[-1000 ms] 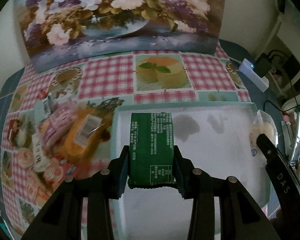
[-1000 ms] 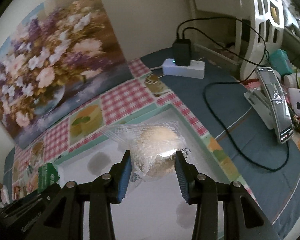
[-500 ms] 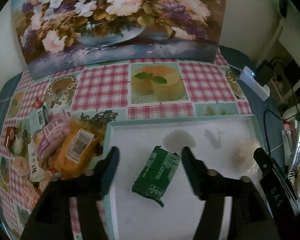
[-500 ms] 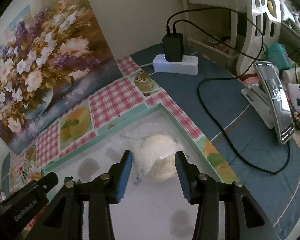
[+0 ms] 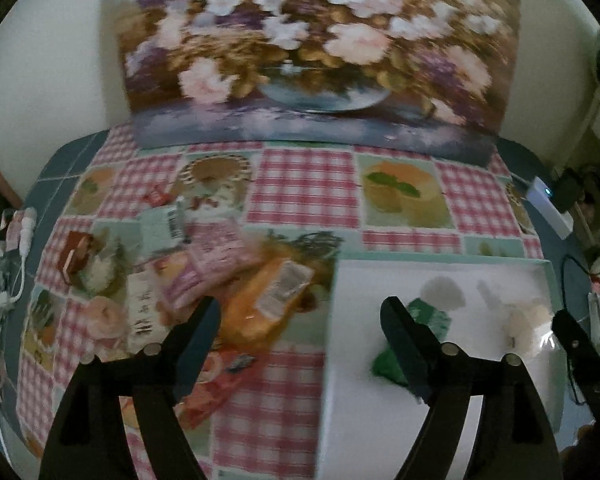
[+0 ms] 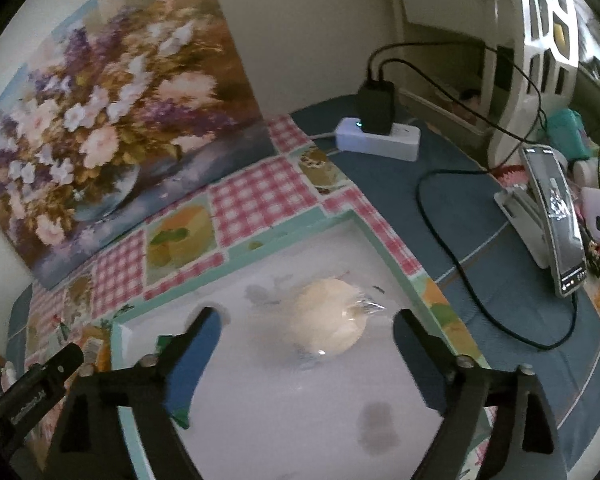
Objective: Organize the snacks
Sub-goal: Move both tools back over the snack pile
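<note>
Left wrist: orange packet's (image 5: 260, 304) white label looks blurred, unreadable.

Green packet (image 5: 428, 320) and wrapped pale bun (image 6: 330, 326) lying apart in white tray (image 6: 284, 420)

We note a cream wall (image 6: 308, 32) behind a table (image 6: 480, 216) with a blue-grey top. A checked cloth (image 5: 304, 188) with food prints covers most of it. A flower painting (image 5: 308, 48) leans upright against the wall at the cloth's far edge. A white power strip (image 6: 380, 142) with a black charger (image 6: 376, 106) lies on the bare top; a black cable (image 6: 460, 264) trails from it. A phone (image 6: 556, 220) rests tilted on a stand. Light is dim.
</note>
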Action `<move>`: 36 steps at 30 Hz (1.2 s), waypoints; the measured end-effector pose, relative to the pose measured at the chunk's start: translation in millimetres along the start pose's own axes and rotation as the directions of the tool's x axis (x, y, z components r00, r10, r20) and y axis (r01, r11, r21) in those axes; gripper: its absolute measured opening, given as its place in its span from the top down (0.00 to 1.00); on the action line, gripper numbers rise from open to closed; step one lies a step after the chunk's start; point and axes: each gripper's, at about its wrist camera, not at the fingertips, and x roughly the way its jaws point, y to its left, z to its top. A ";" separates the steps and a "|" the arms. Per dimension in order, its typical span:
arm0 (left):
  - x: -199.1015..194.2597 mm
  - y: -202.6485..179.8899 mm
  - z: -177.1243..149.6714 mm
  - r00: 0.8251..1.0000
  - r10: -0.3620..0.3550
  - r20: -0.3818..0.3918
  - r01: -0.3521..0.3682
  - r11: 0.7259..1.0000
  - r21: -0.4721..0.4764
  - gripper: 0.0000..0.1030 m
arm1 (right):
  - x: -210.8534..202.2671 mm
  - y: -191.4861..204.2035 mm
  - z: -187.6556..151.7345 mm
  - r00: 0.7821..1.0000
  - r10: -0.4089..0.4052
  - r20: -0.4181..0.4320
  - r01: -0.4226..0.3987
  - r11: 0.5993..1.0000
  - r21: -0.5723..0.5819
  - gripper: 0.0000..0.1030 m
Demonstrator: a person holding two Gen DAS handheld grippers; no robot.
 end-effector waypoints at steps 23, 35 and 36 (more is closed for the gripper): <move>-48.2 128.5 -41.7 0.989 0.098 0.108 -0.083 0.988 -0.130 0.20 | -36.5 95.4 -52.4 0.964 0.265 0.020 -0.254 0.943 -0.214 0.00; -59.2 204.0 -54.7 0.974 0.208 0.085 -0.185 0.958 -0.221 0.20 | -41.4 165.8 -86.0 0.891 0.443 -0.097 -0.452 0.849 -0.273 0.00; -58.9 209.8 -56.5 0.974 0.210 0.081 -0.187 0.954 -0.233 0.20 | -42.2 169.8 -87.5 0.887 0.449 -0.103 -0.459 0.844 -0.278 0.00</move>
